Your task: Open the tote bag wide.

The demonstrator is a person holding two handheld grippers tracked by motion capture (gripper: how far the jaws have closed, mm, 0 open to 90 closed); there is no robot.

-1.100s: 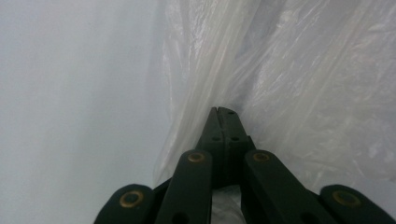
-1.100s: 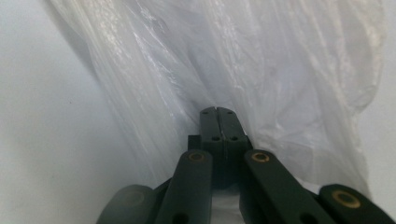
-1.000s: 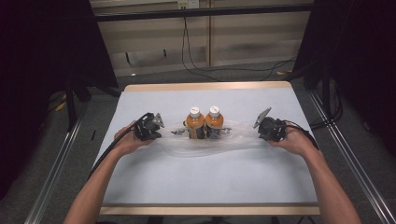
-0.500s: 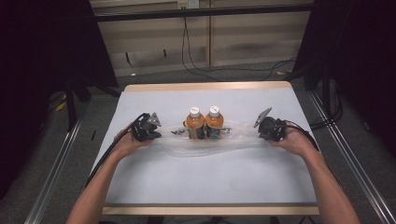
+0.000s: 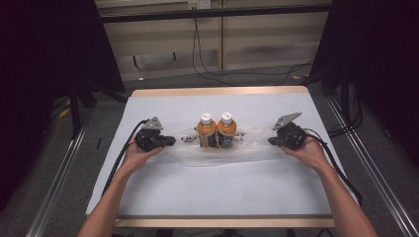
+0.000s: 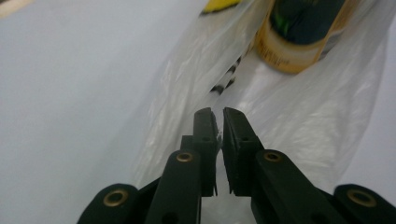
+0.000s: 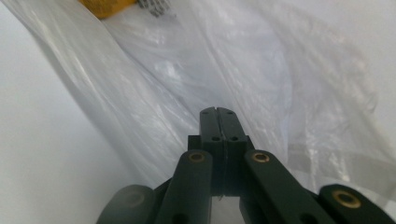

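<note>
I see two orange bottles (image 5: 217,131) with white caps standing side by side in the middle of the white table (image 5: 222,187). Their labels are too blurry for me to read. They sit inside a clear plastic bag (image 5: 247,145) that lies flat. My left gripper (image 5: 170,141) is at the bag's left end, its jaws nearly closed with a thin gap and plastic between them. My right gripper (image 5: 271,141) is at the right end, clamped tight on the bag.
</note>
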